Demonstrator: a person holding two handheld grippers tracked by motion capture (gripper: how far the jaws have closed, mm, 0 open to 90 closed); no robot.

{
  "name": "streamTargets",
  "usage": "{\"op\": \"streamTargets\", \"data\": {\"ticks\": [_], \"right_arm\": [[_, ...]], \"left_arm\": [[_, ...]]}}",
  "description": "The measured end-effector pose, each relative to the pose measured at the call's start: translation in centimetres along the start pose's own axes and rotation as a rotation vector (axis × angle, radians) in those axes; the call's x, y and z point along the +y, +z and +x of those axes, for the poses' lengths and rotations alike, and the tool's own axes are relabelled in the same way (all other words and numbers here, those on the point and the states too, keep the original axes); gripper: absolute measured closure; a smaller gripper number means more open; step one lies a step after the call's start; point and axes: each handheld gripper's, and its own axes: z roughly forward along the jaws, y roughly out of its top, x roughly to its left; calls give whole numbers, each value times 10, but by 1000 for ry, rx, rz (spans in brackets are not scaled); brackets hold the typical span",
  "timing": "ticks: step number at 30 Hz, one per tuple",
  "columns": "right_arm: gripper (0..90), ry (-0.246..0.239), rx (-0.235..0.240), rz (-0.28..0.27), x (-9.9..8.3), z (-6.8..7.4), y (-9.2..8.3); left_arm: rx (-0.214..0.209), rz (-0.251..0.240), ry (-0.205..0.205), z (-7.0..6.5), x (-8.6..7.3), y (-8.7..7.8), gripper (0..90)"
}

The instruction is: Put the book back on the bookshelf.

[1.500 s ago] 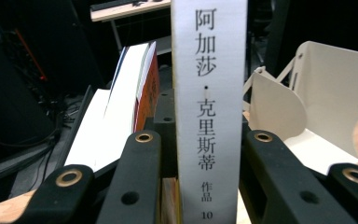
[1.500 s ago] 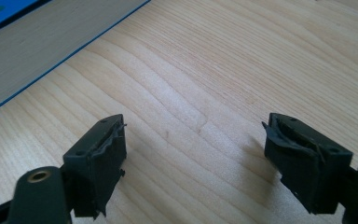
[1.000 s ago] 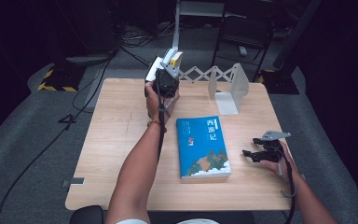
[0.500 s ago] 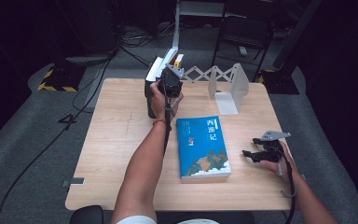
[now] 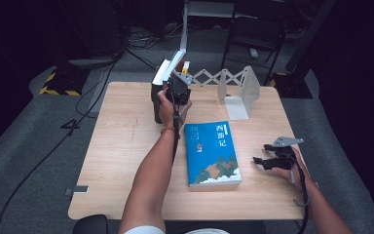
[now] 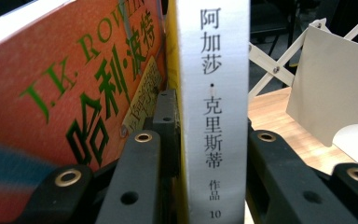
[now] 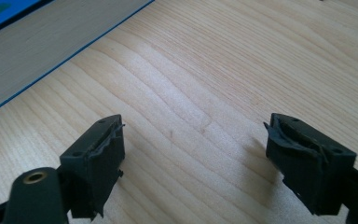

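Your left tool (image 6: pixel 200 186) is clamped on the spine of a white book (image 6: pixel 213 93) lettered 阿加莎·克里斯蒂, at the counter's (image 5: pixel 117 146) 11 o'clock. An orange book (image 6: pixel 74 93) reading J.K. ROW stands beside it. Your right tool (image 7: pixel 193 158) gapes wide at 4 o'clock, gripping nothing, near the blue book (image 5: pixel 212 153).

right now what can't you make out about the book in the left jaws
- Front cover of the white-spined book: hidden in the left gripper view, which faces the spine.
- Its lower spine: cut off by the bottom edge there.
- Its spine text in the high view: too small, behind the left gripper.
- The orange book: its title is cut by the top edge.
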Motion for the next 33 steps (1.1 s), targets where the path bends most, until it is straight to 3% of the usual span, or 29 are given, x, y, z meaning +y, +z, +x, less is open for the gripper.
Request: {"op": "streamTargets", "data": {"ticks": [11, 25, 29, 33], "right_arm": [[194, 0, -2, 1, 0, 0, 0], [193, 0, -4, 1, 0, 0, 0], [192, 0, -4, 1, 0, 0, 0], [192, 1, -5, 1, 0, 1, 0]], "left_arm": [[-39, 5, 41, -2, -8, -11, 696], [-110, 22, 38, -3, -35, -28, 676], [-126, 4, 45, -5, -44, -33, 697], [-113, -23, 87, -10, -51, -35, 734]]}}
